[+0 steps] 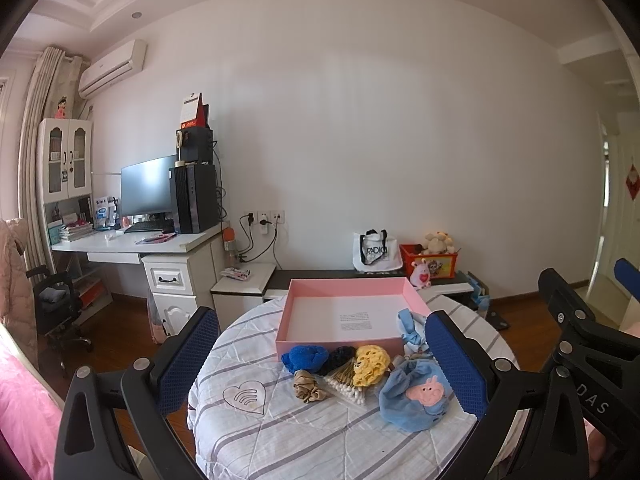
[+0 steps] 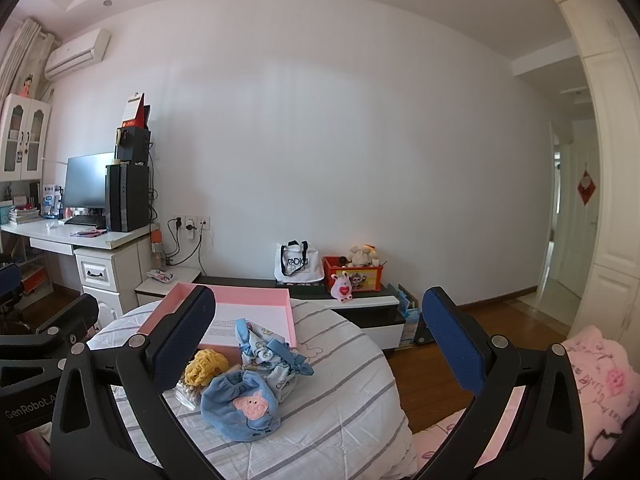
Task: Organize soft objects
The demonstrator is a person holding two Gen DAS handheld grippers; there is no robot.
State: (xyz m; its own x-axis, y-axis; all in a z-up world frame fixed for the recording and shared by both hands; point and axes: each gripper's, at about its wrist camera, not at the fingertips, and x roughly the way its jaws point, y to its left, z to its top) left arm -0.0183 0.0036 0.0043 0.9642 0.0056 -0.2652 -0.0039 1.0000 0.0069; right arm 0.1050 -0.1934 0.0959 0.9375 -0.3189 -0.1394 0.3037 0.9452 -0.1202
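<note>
We see soft, even daylight, sharp focus, faint shadows, and heavy fisheye bending with dark corners.

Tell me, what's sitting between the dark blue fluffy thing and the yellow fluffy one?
A small black scrunchie lies between the blue scrunchie and the yellow scrunchie, touching both, right in front of the pink box. The left wrist view shows it.

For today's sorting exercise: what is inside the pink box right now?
The pink box holds no soft items; only a white floor with a small block of printed text shows. Its near strip is hidden by the front wall.
</note>
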